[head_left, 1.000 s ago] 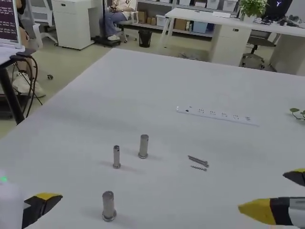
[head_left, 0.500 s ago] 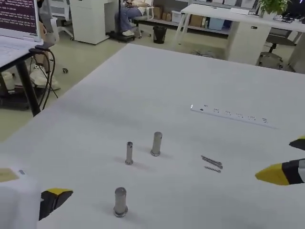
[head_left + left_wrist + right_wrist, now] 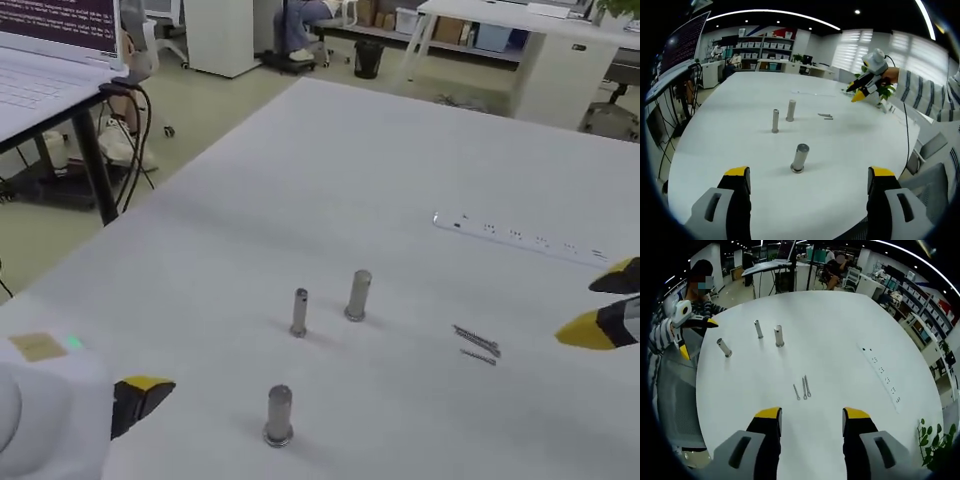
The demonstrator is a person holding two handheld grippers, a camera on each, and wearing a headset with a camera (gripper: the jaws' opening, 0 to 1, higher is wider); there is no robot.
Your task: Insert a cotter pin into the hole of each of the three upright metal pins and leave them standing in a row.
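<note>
Silver-grey steel: three upright metal pins stand on a white table point(image 3: 420, 160), in the lower middle of the head view. A thin pin point(image 3: 299, 313) and a thicker pin point(image 3: 358, 295) stand close side by side at the centre. The third pin point(image 3: 279, 415) stands alone below them, near the bottom edge.

Three cotter pins point(image 3: 803, 388) lie flat and close together at the centre of the right gripper view, just above the jaws. In the head view they lie to the right of the upright pins, apart from them.

The right gripper point(image 3: 811, 414) has its two yellow-tipped jaws parted with nothing between them. In the head view it sits at the right edge.

The left gripper point(image 3: 810, 171) has its jaws spread wide and grips nothing. The third pin stands on the table beyond them. One yellow tip shows at the head view's lower left.

One white power strip point(image 3: 520, 238) lies at the right, above the cotter pins. One open laptop point(image 3: 45, 60) sits in the upper left corner.
</note>
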